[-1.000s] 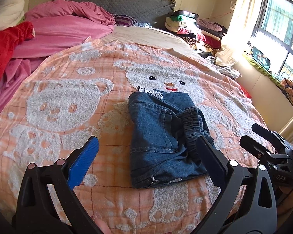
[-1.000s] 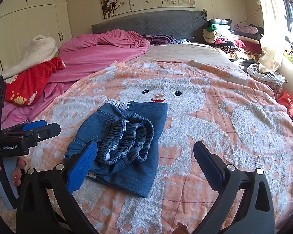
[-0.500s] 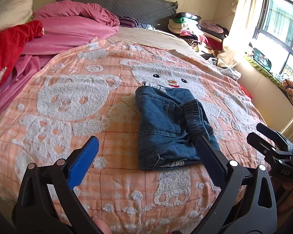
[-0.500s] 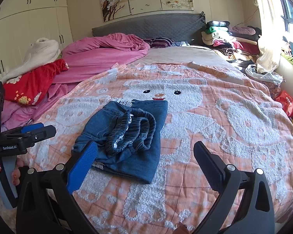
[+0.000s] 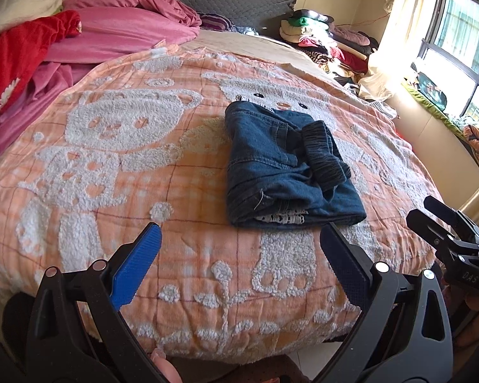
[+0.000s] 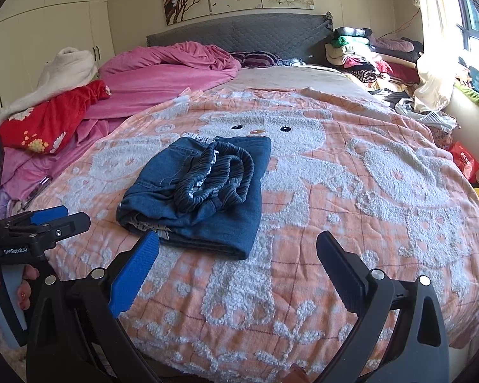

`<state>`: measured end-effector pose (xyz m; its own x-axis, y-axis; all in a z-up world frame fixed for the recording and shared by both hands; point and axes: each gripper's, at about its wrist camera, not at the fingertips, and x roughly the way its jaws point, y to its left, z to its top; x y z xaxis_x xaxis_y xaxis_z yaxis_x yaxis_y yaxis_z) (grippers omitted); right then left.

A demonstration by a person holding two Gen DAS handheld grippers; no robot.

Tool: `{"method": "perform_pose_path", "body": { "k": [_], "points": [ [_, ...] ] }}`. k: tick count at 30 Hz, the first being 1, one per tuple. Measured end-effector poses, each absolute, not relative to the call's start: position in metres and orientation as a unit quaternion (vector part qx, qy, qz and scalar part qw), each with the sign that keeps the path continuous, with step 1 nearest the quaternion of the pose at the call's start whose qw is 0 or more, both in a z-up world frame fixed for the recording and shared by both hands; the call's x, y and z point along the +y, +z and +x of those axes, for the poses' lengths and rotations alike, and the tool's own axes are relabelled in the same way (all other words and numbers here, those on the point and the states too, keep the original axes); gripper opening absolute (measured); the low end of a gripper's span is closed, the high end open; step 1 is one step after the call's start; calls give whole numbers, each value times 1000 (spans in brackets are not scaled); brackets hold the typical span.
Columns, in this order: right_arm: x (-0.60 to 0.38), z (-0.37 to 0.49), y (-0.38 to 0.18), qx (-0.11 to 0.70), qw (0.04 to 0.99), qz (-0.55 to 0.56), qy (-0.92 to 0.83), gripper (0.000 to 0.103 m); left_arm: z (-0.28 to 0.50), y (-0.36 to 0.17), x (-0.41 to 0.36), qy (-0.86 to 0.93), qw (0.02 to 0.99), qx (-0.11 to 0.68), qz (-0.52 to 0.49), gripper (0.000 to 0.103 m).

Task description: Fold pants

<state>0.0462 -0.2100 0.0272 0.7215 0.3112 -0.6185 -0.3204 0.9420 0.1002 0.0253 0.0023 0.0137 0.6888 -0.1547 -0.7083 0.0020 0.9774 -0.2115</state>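
Folded denim pants (image 5: 287, 166) sit mid-blanket (image 5: 111, 159), clear of both tools. My left gripper (image 5: 239, 261) and right gripper (image 6: 236, 265) gape wide, empty. Denim looks soft, floppy, fairly heavy; I'd pinch the thick folded edge.

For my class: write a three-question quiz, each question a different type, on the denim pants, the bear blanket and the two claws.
1. True or false: the left claw grips the pants.
2. What are the folded pants lying on? A) pink duvet B) orange bear blanket C) floor
3. Fill in: the right claw hangs with its jaws ____.

Key:
1. False; it is open and clear of the denim.
2. B
3. open
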Motion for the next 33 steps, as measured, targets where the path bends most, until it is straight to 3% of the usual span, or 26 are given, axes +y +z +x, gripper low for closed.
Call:
{"method": "perform_pose_path", "body": {
  "k": [33],
  "points": [
    [-207, 20, -8, 365, 918, -20, 154, 98, -1, -9, -1, -29, 909, 408, -77, 94]
  ]
}}
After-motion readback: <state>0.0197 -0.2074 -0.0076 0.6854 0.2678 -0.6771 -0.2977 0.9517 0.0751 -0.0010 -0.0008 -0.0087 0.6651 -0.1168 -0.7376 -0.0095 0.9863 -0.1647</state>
